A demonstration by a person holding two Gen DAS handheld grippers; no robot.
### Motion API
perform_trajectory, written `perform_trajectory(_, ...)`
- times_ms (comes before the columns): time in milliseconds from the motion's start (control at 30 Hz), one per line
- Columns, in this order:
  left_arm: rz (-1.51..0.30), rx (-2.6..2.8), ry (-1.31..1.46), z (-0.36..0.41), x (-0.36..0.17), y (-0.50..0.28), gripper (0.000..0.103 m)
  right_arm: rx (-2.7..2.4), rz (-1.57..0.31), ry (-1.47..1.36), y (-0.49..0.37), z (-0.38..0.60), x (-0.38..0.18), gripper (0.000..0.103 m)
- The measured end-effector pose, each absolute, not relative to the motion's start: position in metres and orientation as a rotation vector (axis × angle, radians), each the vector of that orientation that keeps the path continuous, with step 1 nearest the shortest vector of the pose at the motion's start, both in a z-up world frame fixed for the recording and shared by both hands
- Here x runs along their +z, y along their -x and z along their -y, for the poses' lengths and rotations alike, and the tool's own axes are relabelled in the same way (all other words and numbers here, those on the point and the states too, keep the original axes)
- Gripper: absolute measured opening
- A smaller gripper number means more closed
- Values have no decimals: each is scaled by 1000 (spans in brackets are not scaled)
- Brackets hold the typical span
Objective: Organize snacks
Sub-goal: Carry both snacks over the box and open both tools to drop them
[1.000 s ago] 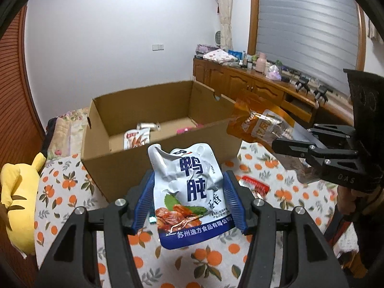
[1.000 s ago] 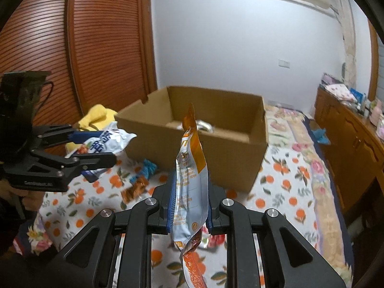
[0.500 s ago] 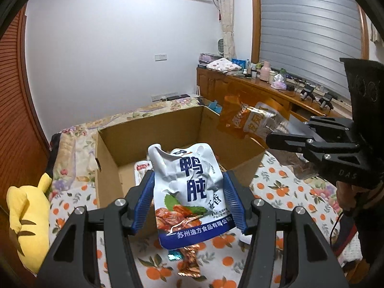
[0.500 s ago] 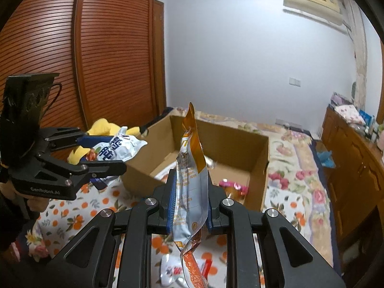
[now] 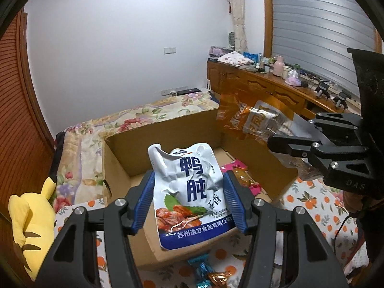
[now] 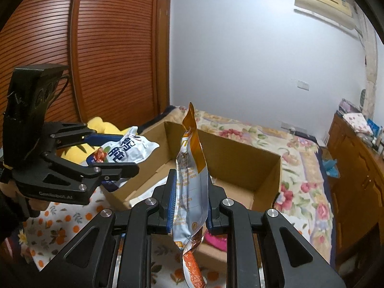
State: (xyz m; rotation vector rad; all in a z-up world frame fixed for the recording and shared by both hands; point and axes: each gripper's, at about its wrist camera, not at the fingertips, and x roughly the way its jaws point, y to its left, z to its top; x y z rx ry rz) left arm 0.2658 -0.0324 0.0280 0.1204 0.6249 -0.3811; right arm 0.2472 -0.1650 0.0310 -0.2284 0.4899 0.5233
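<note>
At the far left a slatted wooden wardrobe (image 6: pixel 100 55) is closing off that side of the room, and a yellow plush toy (image 5: pixel 31 218) is lying at its foot on the bed. I am working over an orange-print cloth (image 5: pixel 319 206) that is covering the near part of the bed, with a floral bedspread (image 5: pixel 134 120) running on behind it to the white wall (image 5: pixel 115 48).

My left gripper (image 5: pixel 189 201) is clamping its blue pads on the sides of a white and blue snack pouch (image 5: pixel 192 192), holding it face up above the near wall of the open cardboard box (image 5: pixel 168 132). The box is sitting on the cloth, and pink-wrapped snacks (image 5: pixel 240 168) are lying on its floor. A few small wrapped candies (image 5: pixel 206 273) are lying on the cloth in front of the box.

My right gripper (image 6: pixel 189 206) is pinching an orange and silver snack pouch (image 6: pixel 192 168) edge-on, fully clenched on it, so the pouch is standing upright with its tail hanging below the pads; it is hovering over the box's right side.

To the right a wooden sideboard (image 5: pixel 276 88) is carrying bottles and boxes under a grey window blind (image 5: pixel 321 24), and an air conditioner (image 6: pixel 324 2) is hanging high on the wall.
</note>
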Motion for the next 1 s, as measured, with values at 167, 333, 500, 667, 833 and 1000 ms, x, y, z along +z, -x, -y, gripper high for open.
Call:
perform_trajectory(167, -649, -357, -115, 28, 19, -285, 57, 522, -511, 246, -267, 161, 24, 18)
perform_trajectory(333, -663, -343, -113, 23, 14, -298, 57, 522, -529, 251, -278, 159, 16, 18)
perform_trajectory(500, -689, -327, -112, 23, 8, -311, 58, 520, -558, 246, -290, 154, 7, 18)
perform_trajectory(667, -722, -308, -120, 26, -2, -323, 58, 525, -605, 248, -301, 148, -6, 18)
perform_trajectory(833, -740, -290, -122, 27, -6, -328, 59, 535, -639, 253, -306, 143, -17, 18)
perform_trajectory(1000, -744, -279, -117, 23, -7, -330, 60, 543, -666, 260, -309, 137, -24, 18)
